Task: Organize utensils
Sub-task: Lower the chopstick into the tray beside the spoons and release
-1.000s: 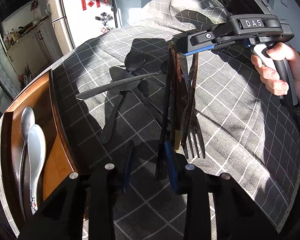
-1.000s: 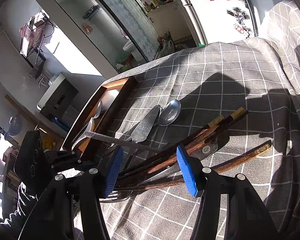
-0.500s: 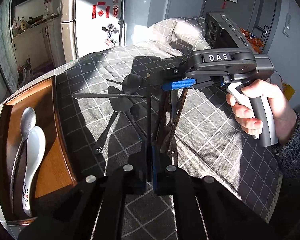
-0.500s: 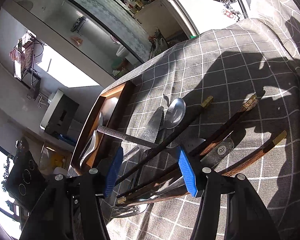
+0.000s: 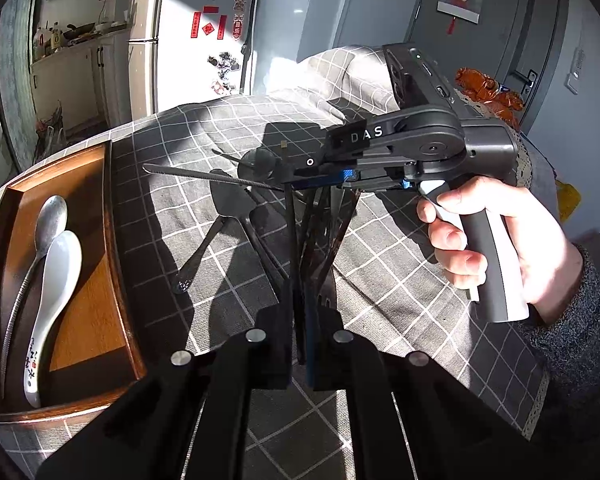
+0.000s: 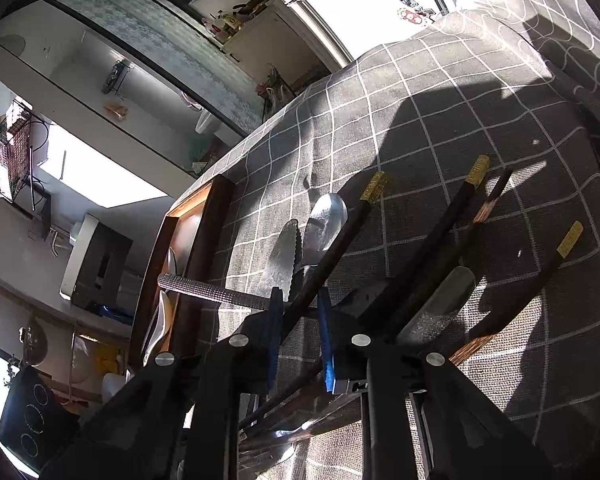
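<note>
Chopstick (image 5: 293, 240) is lying among the utensil pile mid-tablecloth (image 5: 400, 280), left gripper (image 5: 299, 344) pinching its near end, right gripper (image 6: 300, 332) pinching its far part. Wooden tray (image 5: 116, 280) at the table's left edge is holding a metal spoon (image 5: 50, 222) and ceramic spoon (image 5: 56, 280).

A dark chopstick (image 5: 293, 240) with a gold-capped end (image 6: 376, 186) runs straight ahead between the left fingers (image 5: 285, 320). Other dark wooden chopsticks (image 6: 440, 240), a fork (image 5: 327, 288), a serrated knife (image 6: 280, 256) and a steel spoon (image 6: 324, 220) lie bunched just beyond those fingertips.
</note>
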